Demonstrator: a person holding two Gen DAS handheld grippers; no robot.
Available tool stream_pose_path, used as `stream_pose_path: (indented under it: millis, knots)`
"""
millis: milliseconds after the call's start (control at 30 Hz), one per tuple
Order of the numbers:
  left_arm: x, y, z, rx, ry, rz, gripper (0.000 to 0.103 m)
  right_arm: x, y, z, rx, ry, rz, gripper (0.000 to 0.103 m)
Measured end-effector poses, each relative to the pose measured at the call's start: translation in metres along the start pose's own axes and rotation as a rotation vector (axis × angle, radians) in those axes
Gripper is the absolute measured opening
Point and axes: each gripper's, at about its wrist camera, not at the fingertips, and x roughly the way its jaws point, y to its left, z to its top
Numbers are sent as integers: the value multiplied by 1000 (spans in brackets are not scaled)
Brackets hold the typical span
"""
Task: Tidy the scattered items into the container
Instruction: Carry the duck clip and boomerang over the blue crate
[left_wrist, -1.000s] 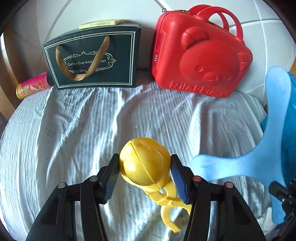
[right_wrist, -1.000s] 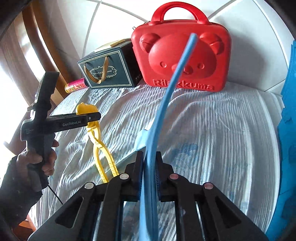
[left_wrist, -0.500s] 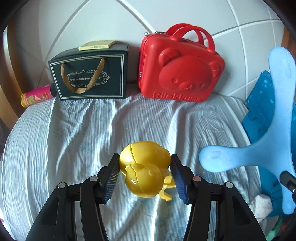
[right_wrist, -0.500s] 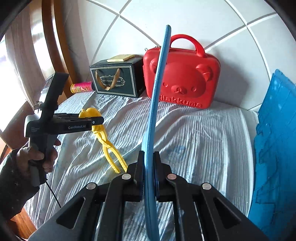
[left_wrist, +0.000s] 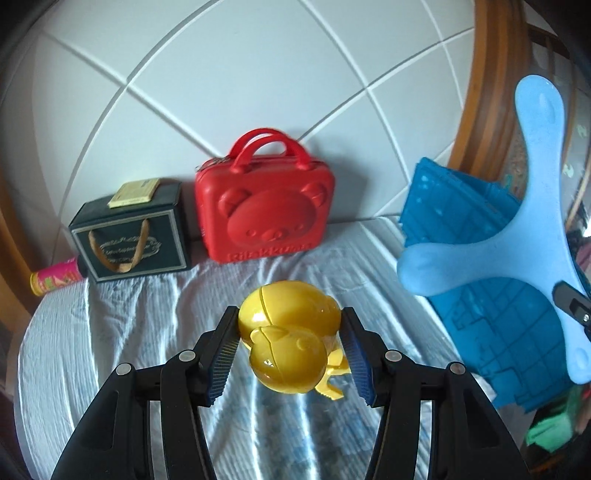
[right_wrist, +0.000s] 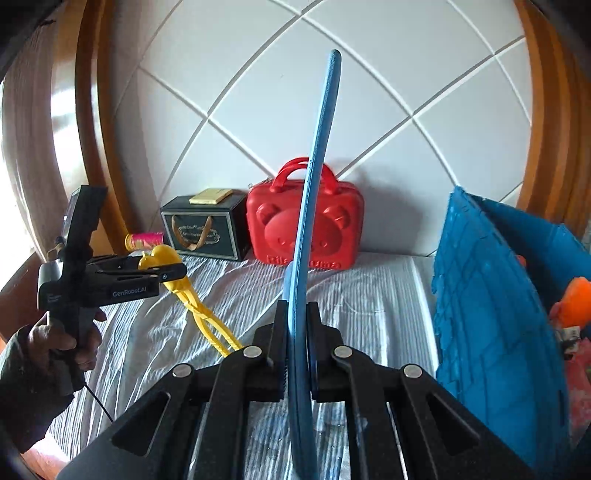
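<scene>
**Holding two toys off the bed, beside the blue container**

Clamping a yellow bear-shaped snowball maker (left_wrist: 288, 339) by its round head, the left gripper (left_wrist: 288, 349) has a blue pad pressed on each side of the mould; the toy's long yellow handles (right_wrist: 207, 321) hang down below the fingers, clear of the striped bedsheet (left_wrist: 129, 325). A hand (right_wrist: 62, 343) in a dark sleeve grips that tool's handle.

The right gripper (right_wrist: 297, 350) has its jaws drawn narrow onto a flat light-blue three-armed foam toy (left_wrist: 532, 236). In the right wrist view the toy shows edge-on, standing upright between the two fingers; in the left wrist view it shows flat, up in the air in front of the container.

The blue container (right_wrist: 495, 332), with a brick-like pattern moulded on its wall, stands at the right edge of the bed. Inside it something orange (right_wrist: 572, 299) and something pink and red show past the wall; what they are I cannot tell. Neither held toy is inside it: the foam toy is just beside its near wall and the yellow one further toward the middle of the bed.

Along the head edge of the bed, against the white quilted headboard (left_wrist: 258, 81), stand a red bear-face case (left_wrist: 266, 218) and a dark gift bag (left_wrist: 129, 236) with a small yellowish box (left_wrist: 135, 192) on top. A pink can (left_wrist: 55, 282) lies at the left corner.
</scene>
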Motion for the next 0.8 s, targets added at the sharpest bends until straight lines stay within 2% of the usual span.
stream_pose_path:
  millis: [200,367,500,600,733,767,800]
  knots:
    - [-47,-95,45,118,-104,-117,53,-89,-46,12,52,-142,-137,9]
    - [-69,-192,86,184,-189,-177,54,-159,-115,12,123,-247,-237,9]
    - [-71,-273,117,213,-225,-237,54,-188,-177,3,159,-249,-304,9]
    - [-56,-333,132,242,-206,-269,54,-200,-221,-2,194,-239,-339,9]
    - [-31,-398,144,282,-173,-273,54,-206,-270,-8,221,-213,-388,9]
    - [-24,-411,147,289,-163,-267,56,-205,-281,-9,231,-206,-400,9]
    - [-17,-424,149,295,-153,-260,64,-203,-291,-10,244,-197,-409,9]
